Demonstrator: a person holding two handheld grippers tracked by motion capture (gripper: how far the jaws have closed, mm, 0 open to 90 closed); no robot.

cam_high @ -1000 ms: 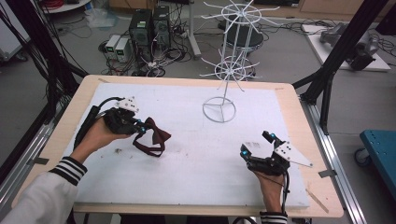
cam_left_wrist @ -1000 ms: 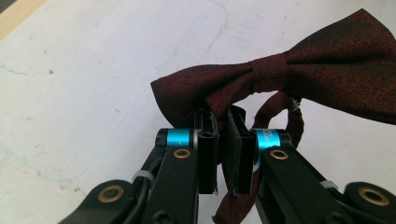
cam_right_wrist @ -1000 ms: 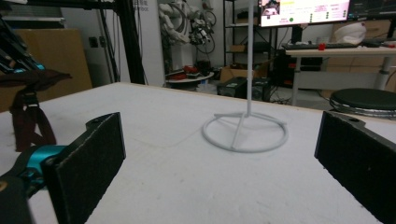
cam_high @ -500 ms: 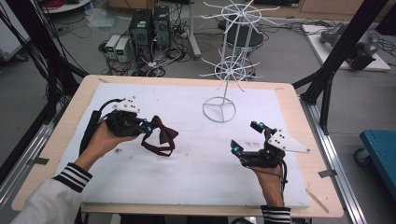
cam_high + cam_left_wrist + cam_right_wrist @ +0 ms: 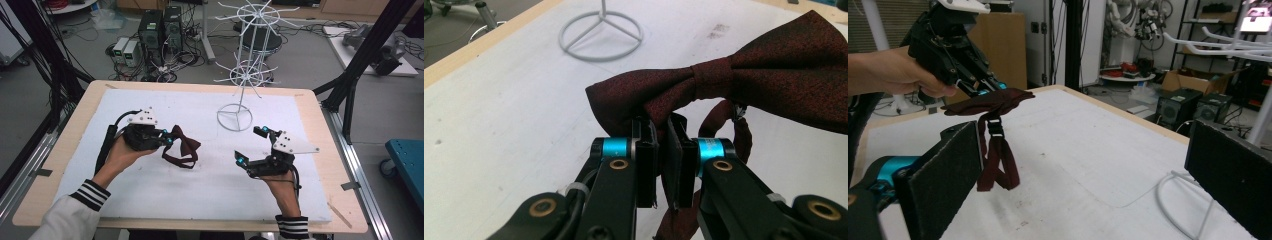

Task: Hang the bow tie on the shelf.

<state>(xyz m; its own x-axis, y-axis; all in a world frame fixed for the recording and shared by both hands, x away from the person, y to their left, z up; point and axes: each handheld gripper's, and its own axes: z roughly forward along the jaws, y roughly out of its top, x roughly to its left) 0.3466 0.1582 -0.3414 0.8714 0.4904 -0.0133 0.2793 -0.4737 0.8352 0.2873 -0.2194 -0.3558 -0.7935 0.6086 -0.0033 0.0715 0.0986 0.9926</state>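
A dark red bow tie (image 5: 186, 145) with a strap loop (image 5: 179, 161) hangs above the white mat. My left gripper (image 5: 167, 140) is shut on the edge of one wing. In the left gripper view the two pads (image 5: 645, 167) pinch the fabric of the bow tie (image 5: 774, 65), and the knot and the other wing stretch off to the right. My right gripper (image 5: 251, 145) is lifted off the mat at the right, open, with nothing between its pads (image 5: 948, 170). From there I see the left gripper (image 5: 983, 85) holding the bow tie (image 5: 993, 102), its strap (image 5: 995, 160) dangling.
A white wire display stand (image 5: 235, 117) with spoke arms rises at the back middle of the mat; its ring base (image 5: 601, 35) lies just beyond the bow tie. The mat (image 5: 150, 190) covers a wooden table (image 5: 325, 150). Computers and cables sit on the floor behind.
My left gripper has carried the bow tie to the right, toward the middle of the mat. My right gripper has risen off the mat and shifted a little left, still open.
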